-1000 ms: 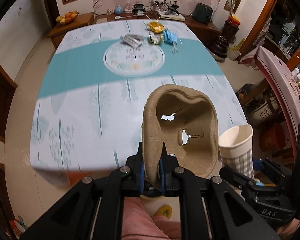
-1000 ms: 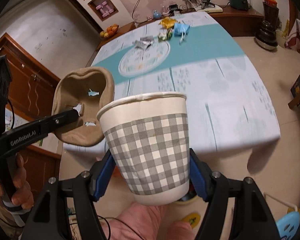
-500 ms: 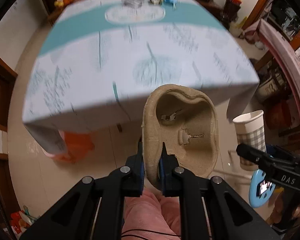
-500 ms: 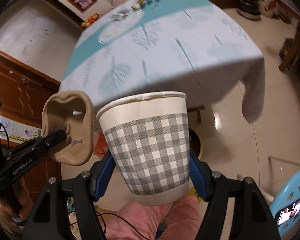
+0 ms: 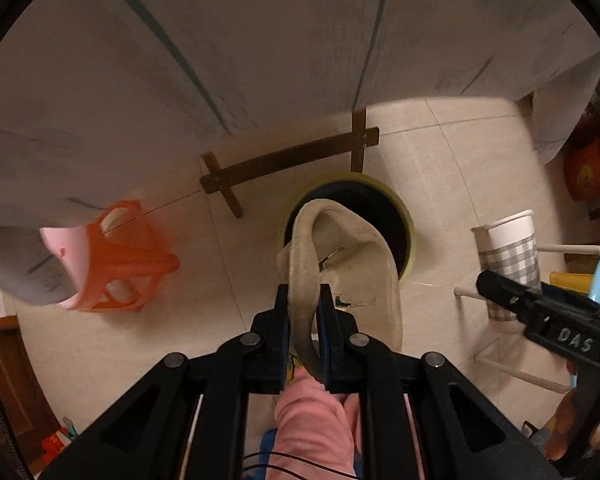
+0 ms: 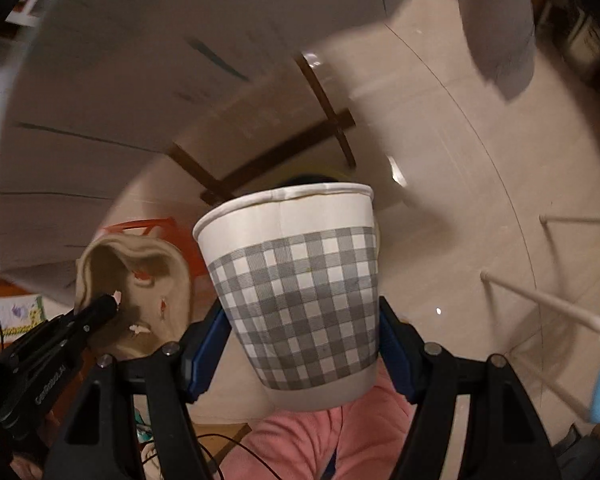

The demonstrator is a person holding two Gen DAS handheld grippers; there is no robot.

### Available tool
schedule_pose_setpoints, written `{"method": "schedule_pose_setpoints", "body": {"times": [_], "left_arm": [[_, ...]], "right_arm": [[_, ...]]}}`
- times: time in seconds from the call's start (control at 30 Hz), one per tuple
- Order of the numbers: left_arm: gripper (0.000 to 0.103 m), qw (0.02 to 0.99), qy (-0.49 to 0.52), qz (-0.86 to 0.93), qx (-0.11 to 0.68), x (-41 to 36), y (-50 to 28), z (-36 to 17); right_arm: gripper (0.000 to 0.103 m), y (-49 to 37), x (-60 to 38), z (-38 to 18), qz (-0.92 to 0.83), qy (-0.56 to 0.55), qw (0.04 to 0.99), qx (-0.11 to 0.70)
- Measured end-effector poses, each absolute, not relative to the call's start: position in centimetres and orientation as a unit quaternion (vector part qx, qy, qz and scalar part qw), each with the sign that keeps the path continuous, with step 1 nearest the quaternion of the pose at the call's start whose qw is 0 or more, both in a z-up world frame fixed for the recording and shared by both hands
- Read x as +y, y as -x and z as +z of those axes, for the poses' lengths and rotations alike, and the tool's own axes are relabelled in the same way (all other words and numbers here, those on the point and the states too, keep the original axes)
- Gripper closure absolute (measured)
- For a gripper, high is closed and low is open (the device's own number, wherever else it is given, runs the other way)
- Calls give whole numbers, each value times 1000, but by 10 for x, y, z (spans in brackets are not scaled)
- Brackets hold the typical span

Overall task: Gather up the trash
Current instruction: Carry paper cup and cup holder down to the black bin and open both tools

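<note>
brown moulded-pulp tray [image 5: 352, 268] is pinched by its rim between the pressed-together jaws of the left gripper [image 5: 303, 300], hanging over the black, yellow-rimmed bin [image 5: 396, 216] on the tiled floor [image 5: 452, 168]. right gripper [image 6: 300, 336] clamps a grey-checked paper cup [image 6: 300, 292] upright, near the tablecloth's [image 5: 260, 40] hanging edge. an orange stool [image 5: 128, 260] stands beside.

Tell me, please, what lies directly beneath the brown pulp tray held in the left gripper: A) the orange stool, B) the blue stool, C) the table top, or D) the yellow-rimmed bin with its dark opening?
D: in the left wrist view the pulp tray, pinched in the left gripper, overlaps the dark mouth of the yellow-rimmed bin on the floor.
</note>
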State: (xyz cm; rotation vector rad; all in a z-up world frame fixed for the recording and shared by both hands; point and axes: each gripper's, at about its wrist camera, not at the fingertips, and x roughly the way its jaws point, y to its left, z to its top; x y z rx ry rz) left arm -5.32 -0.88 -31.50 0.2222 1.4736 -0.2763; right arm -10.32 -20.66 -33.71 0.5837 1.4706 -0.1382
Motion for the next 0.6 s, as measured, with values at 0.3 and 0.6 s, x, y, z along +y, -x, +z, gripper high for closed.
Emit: {"method": "schedule_pose_setpoints", "body": {"times": [0.3, 0.6], "left_arm": [[93, 733, -106, -155, 654, -37, 47, -406], [55, 732, -105, -152, 656, -37, 35, -442]], "right_arm": [[33, 99, -201, -432, -89, -266, 688, 669], [32, 97, -202, -475, -94, -275, 681, 672]]}}
